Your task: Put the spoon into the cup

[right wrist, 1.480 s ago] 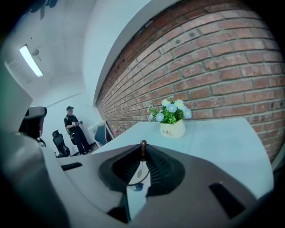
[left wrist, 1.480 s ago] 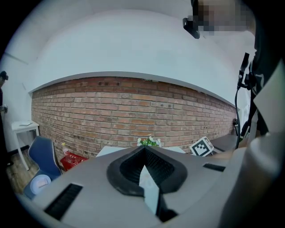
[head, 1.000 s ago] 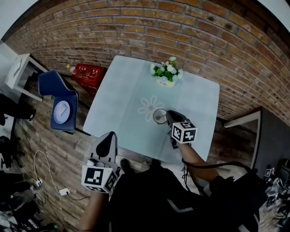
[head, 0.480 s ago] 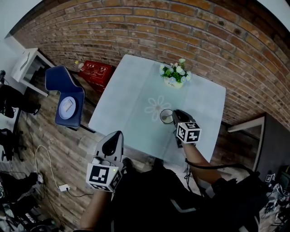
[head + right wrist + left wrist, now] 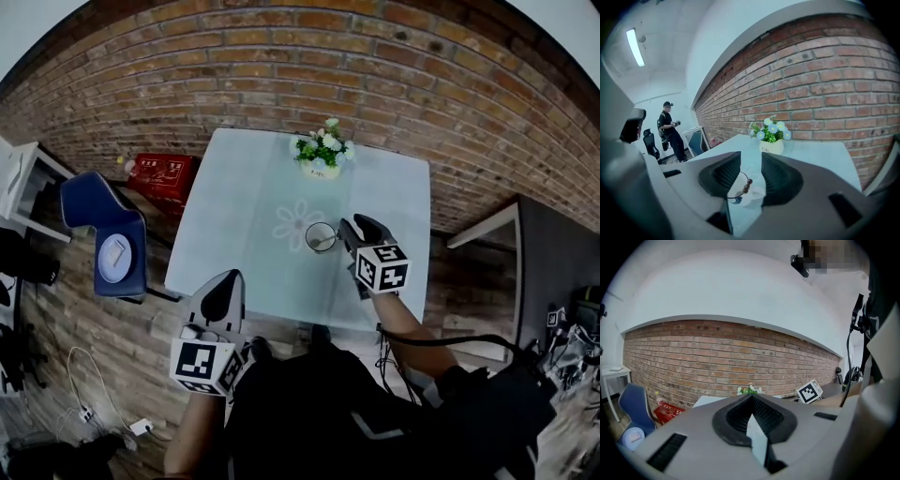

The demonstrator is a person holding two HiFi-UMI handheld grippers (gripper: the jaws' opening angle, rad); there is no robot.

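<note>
Spoon [image 5: 325, 242] stands in cup [image 5: 307, 236], handle tilted toward right gripper [image 5: 352, 228]; fingers just opened wide, now backed off the cup rim.

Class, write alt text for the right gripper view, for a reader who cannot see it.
The right gripper has just been opening its jaws and grips nothing; through the gap shows the cup below, spoon inside. Beyond, a flower pot stands on the table before a brick wall.

Pale blue table [image 5: 234, 202] with white flower motif [image 5: 298, 223], red brick wall [image 5: 281, 66], navy chair [image 5: 91, 204], red box [image 5: 155, 172]
</note>
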